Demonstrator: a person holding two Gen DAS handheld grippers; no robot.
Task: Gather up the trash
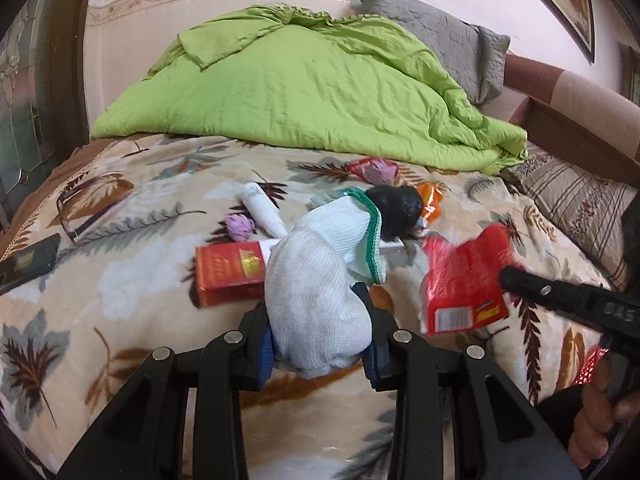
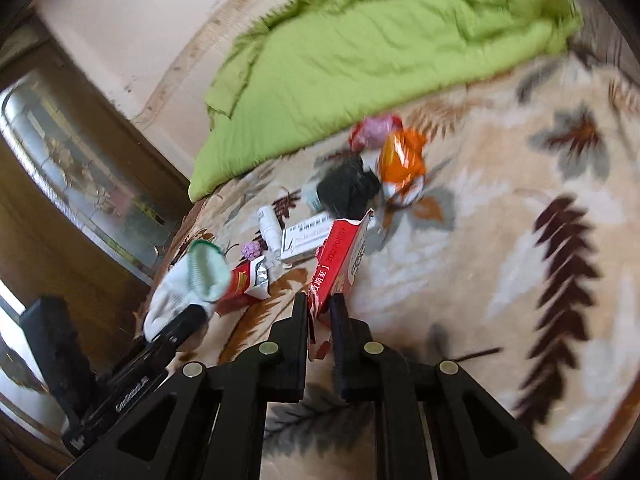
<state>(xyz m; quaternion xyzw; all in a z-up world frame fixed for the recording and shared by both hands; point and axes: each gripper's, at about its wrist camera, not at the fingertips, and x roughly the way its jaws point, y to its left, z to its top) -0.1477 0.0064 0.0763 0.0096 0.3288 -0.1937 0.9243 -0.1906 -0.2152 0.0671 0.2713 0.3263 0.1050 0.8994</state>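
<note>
Red wrapper (image 2: 340, 256): pinched in your right gripper (image 2: 320, 308), lifted off the leaf-print blanket (image 2: 500, 240).
White sock (image 1: 316, 300): clamped in your left gripper (image 1: 320, 344).
Remaining trash: red box (image 1: 228, 272), orange wrapper (image 1: 430, 200), far centre.

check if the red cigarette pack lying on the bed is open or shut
Open. In the right wrist view the red cigarette pack has its top torn back, with silver foil lining showing at the mouth.

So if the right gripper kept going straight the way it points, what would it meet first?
Probably the white flat box, lying just beyond the red packet clamped in its jaws; the black bundle sits farther along. Depth is hard to judge.
</note>
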